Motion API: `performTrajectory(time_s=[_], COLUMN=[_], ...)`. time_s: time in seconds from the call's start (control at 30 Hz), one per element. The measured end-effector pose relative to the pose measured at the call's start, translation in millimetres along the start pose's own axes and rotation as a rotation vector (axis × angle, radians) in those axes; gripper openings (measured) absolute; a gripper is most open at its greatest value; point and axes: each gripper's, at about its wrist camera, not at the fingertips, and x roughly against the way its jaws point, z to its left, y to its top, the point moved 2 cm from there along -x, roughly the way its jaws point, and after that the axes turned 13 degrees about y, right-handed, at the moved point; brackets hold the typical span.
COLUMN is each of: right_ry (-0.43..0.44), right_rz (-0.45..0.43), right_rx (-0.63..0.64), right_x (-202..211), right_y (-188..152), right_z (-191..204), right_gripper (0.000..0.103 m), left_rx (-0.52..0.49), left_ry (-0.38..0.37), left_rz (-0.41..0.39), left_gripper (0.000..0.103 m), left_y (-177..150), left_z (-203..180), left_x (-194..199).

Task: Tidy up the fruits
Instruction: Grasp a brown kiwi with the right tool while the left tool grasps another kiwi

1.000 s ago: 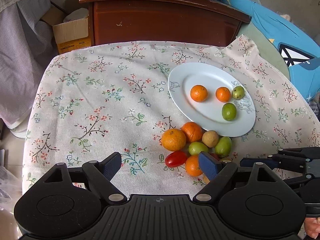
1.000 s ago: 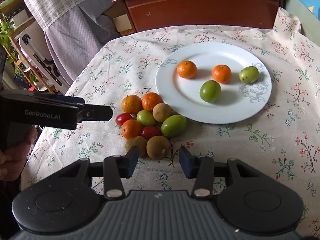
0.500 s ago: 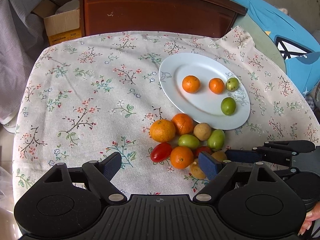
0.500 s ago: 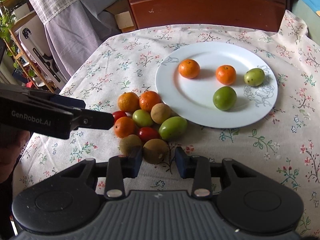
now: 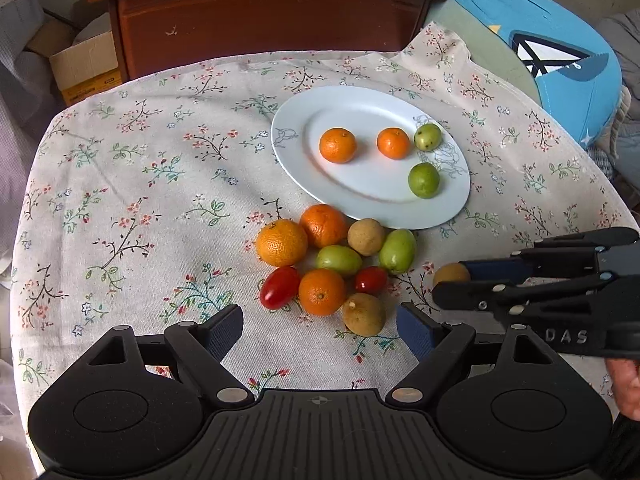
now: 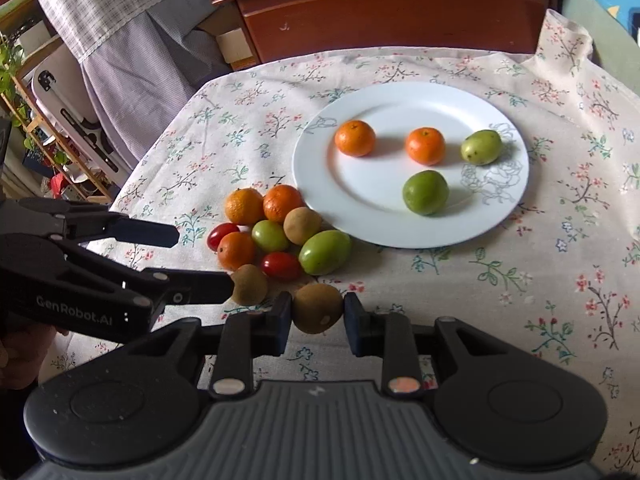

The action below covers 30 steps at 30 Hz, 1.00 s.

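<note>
Now right tongs point(image 6: 318, 312) pinch round matte-brown fruit point(image 6: 318, 308); left tongs point(image 5: 320, 330) gape empty.

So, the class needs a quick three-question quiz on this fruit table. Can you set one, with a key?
1. True or false: the white plate holds four fruits.
2. What is the right gripper shut on? A) a red tomato; B) a brown fruit; C) an orange.
3. Fill in: the left gripper has its jaws ____, with nothing between them.
Key: 1 true; 2 B; 3 open.
</note>
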Motion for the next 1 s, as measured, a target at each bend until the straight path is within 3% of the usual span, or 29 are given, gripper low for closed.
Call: performTrajectory(time_s=[0.33, 0.43, 0.53, 0.8, 0.93, 1.0], right_ry=[-0.028, -0.035, -0.045, -0.039, -0.047, -0.051], right_rz=[-0.037, -0.041, -0.049, -0.049, -0.039, -0.038], right_rx=[-0.046, -0.061, -0.079, -0.102, -0.114, -0.118], right_x=[7.4, 7.5, 8.1, 6.0, 3.2, 2.8], right_y=[9.6, 10.7, 12.6, 16.0, 15.5, 15.5], right_z=[-5.3, -7.6, -10.5, -11.8, -13.9, -15.1], right_gripper=[0.028, 0.028, 0.028, 0.028, 0.028, 0.028], left_rx=[0.007, 0.025, 0.044, 0.061, 0.06, 0.071], left_ry=[-0.03, -0.041, -0.047, -0.014, 0.012, 0.003], left_rz=[0.028, 0.015, 0.025, 0.007, -0.01, -0.006], left_gripper=[0.082, 0.073, 0.057, 0.056, 0.038, 0.036], left_y=[-8.1, -7.4, -7.2, -5.5, -5.4, -5.8], left_z=[-18.3, -21.0, -22.8, -22.9, -21.6, -20.6], left_x=[-12.4, -12.7, -14.8, -17.6, -18.0, -17.9])
